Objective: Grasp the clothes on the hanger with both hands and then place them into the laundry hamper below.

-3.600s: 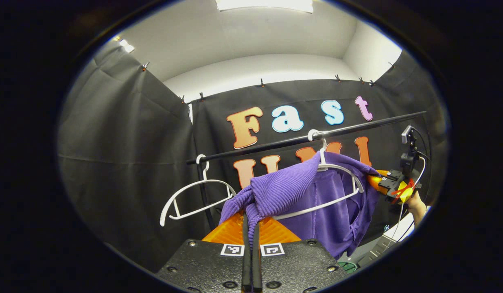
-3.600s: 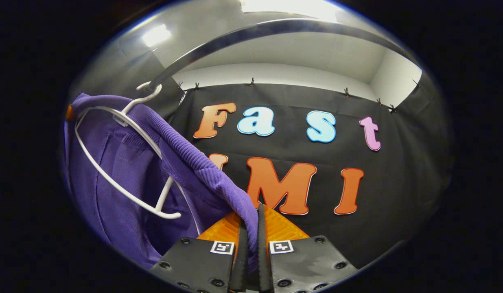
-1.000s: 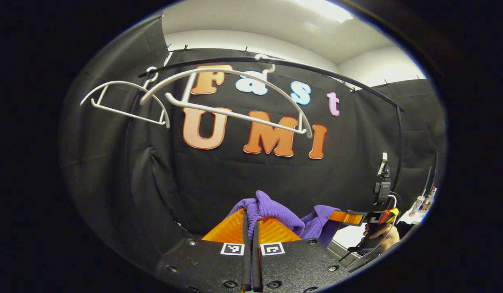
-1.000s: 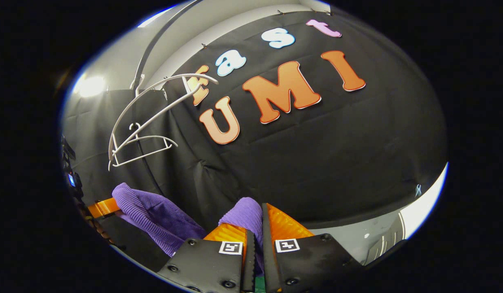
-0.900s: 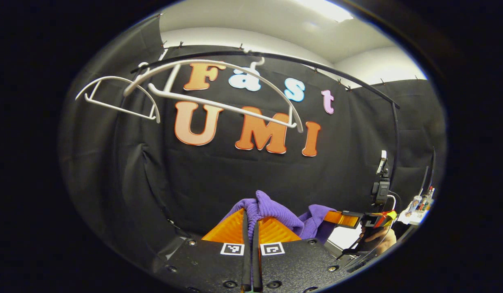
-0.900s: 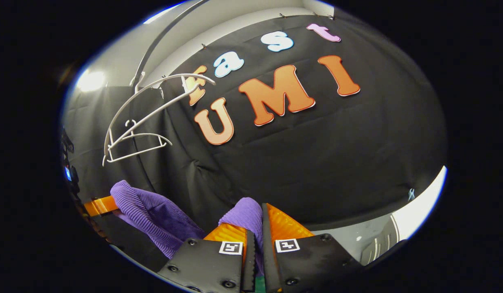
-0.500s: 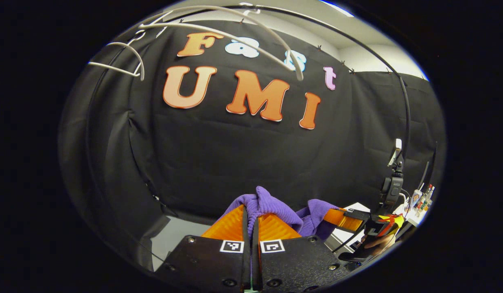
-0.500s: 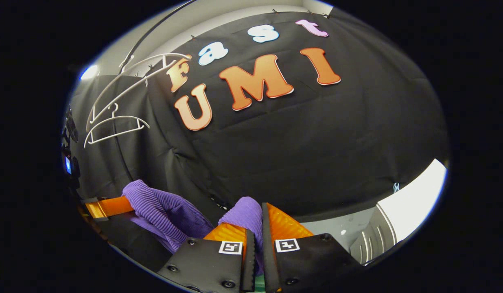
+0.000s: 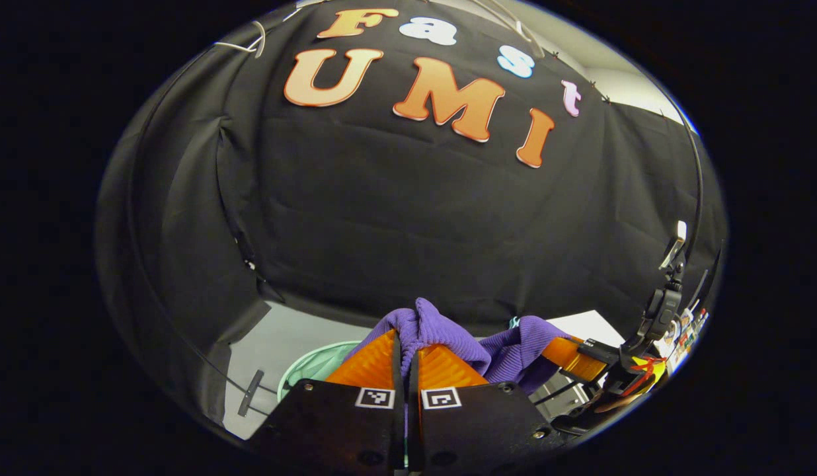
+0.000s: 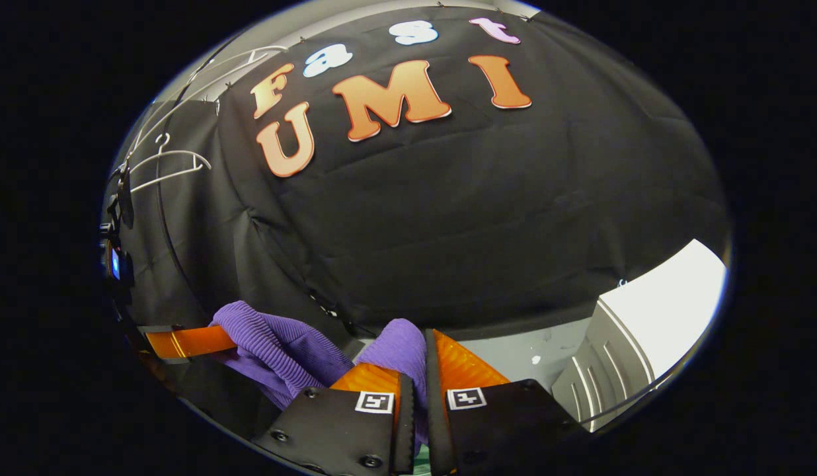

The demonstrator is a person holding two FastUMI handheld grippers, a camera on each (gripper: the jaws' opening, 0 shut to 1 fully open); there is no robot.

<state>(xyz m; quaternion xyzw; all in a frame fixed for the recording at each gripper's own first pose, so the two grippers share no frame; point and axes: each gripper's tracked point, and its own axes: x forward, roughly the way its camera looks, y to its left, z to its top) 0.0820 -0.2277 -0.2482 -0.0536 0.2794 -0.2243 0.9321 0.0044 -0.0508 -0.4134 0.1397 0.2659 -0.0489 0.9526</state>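
A purple ribbed garment [image 9: 441, 334] hangs between both grippers, off its hanger. My left gripper [image 9: 405, 344] is shut on one bunched end of it. In the left gripper view the right gripper [image 9: 567, 354] shows farther right, clamped on the other end. In the right gripper view my right gripper [image 10: 422, 347] is shut on a purple fold [image 10: 398, 347], and the left gripper [image 10: 190, 340] holds the ribbed part [image 10: 276, 347] at the left. A pale green hamper rim [image 9: 309, 367] shows just below and left of my left gripper. Two bare white hangers [image 10: 167, 158] hang high up.
The black rail and its upright [image 9: 696, 178] curve down the right side in the left gripper view. A white panel with ribs [image 10: 646, 330] stands at the lower right in the right gripper view. Grey floor [image 9: 283, 334] lies around the hamper. A hand [image 9: 617, 400] holds the right gripper.
Both grippers have come down with the purple garment, which has left the hanger. The hangers and rail have slid up toward the top, and the green hamper rim has appeared below.
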